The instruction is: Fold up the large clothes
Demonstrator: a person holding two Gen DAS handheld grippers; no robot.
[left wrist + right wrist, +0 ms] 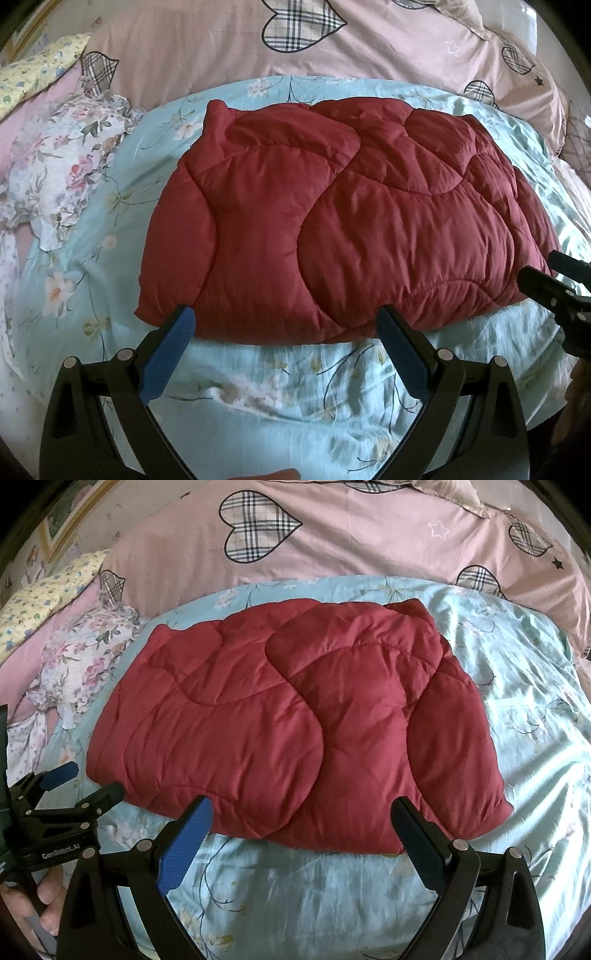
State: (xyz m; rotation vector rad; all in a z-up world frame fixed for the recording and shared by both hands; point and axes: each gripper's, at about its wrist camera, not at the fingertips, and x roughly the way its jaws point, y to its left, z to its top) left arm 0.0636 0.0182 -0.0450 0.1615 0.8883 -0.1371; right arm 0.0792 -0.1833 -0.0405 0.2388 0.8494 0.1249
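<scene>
A dark red quilted padded garment (343,221) lies folded into a rough rectangle on a light blue floral sheet (288,391). In the right wrist view the same red garment (295,723) has one layer folded over the other. My left gripper (286,321) stands open just short of the garment's near edge, nothing between its blue pads (170,350). My right gripper (301,810) is open too, at the near edge further right, holding nothing. Each gripper shows in the other's view: the right gripper (543,271) at the far right, the left gripper (92,779) at the far left.
A pink duvet with plaid hearts (351,535) is heaped behind the garment. A floral frilled pillow (62,166) and a yellow patterned pillow (37,70) lie at the left. A person's hand (33,904) holds the left gripper's handle.
</scene>
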